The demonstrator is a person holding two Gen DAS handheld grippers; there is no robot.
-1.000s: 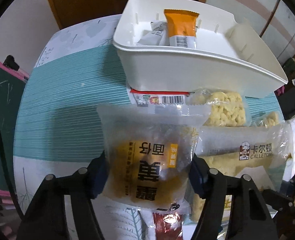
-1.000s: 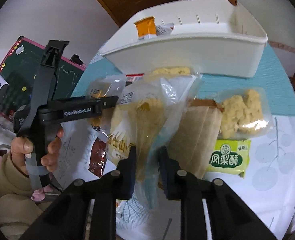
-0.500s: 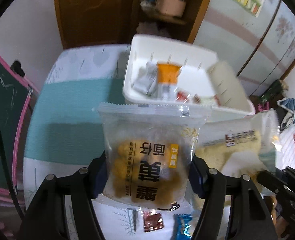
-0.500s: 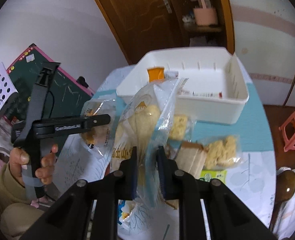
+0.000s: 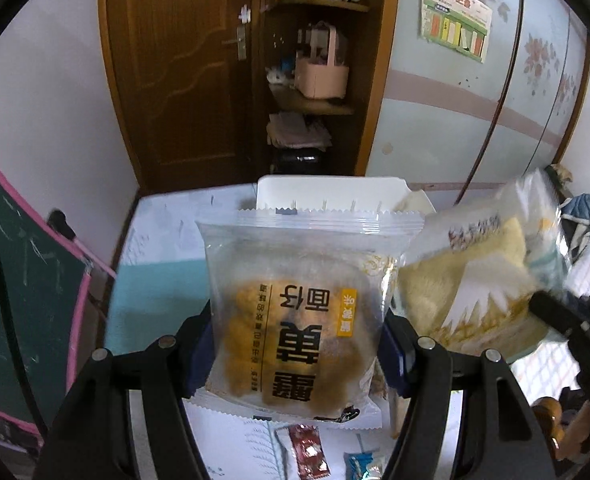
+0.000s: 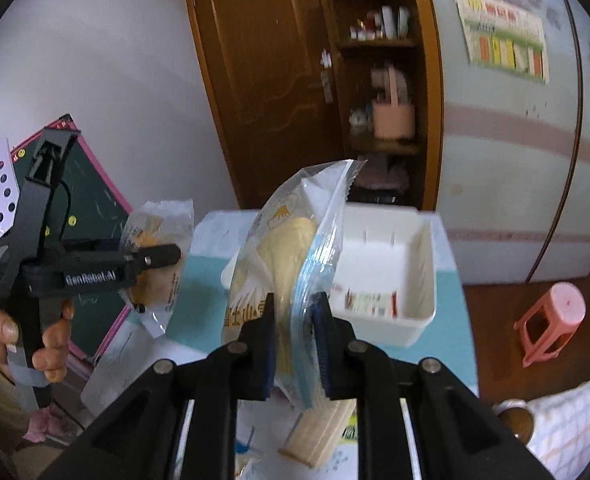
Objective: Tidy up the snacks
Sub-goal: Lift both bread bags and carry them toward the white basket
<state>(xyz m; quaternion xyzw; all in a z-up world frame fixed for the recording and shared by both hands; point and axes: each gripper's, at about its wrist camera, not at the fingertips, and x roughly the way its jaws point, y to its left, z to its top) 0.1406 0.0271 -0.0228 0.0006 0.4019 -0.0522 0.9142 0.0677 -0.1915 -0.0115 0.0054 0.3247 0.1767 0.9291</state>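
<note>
Both of your hands are lifting up high now, and the white bin is looking much smaller and farther below you than it was a moment ago. It is sitting on the surface, near the far edge, with a few small packs already lying inside.

Your left gripper is squeezing the sides of the clear bread bag and holding it upright in the air above the surface. Your right gripper is clamped almost fully closed on the thin edge of the yellow cake bag, which is hanging just beside the bread bag.

Now you are carrying both bags toward the bin. To do this well, I think you should be keeping both squeezes steady, because the plastic looks slippery. Bring each bag right over the bin before you are letting go. Put one in first, then the other, so they are not bumping. Lower them close to the bottom, since a high drop could make a bag bounce out.

Small snack packs are waiting on the surface below.
</note>
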